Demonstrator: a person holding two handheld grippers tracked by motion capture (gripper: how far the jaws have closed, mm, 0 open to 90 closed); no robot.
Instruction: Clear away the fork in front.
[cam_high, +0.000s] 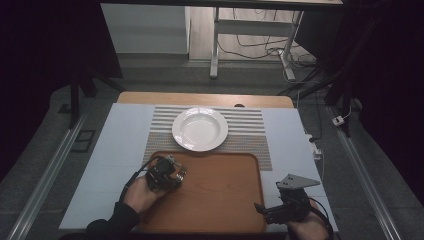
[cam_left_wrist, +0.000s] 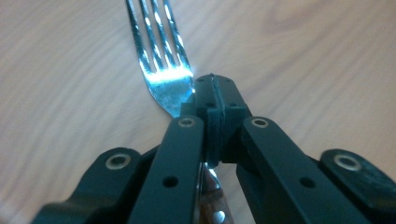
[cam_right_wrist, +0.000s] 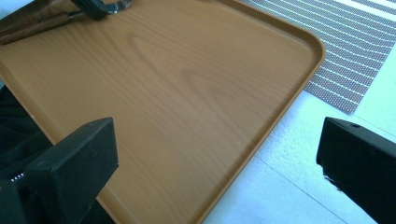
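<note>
A steel fork (cam_left_wrist: 161, 70) with a wooden handle lies over the wooden tray (cam_left_wrist: 303, 56), its tines pointing away. My left gripper (cam_left_wrist: 214, 88) is shut on the fork's neck just behind the tines. In the high view the left gripper (cam_high: 181, 172) sits over the tray's (cam_high: 225, 192) near-left part, and the fork tines (cam_high: 183, 172) peek out by it. My right gripper (cam_high: 261, 207) hovers at the tray's near-right corner; in its own view the jaws stand wide apart with nothing between them, over the tray's edge (cam_right_wrist: 261, 140).
A white deep plate (cam_high: 200, 129) rests on a striped placemat (cam_high: 250, 127) just beyond the tray. The placemat corner (cam_right_wrist: 345, 60) lies to the right of the tray on the white table cover (cam_high: 120, 145). The left gripper and fork handle (cam_right_wrist: 42, 25) appear at far left.
</note>
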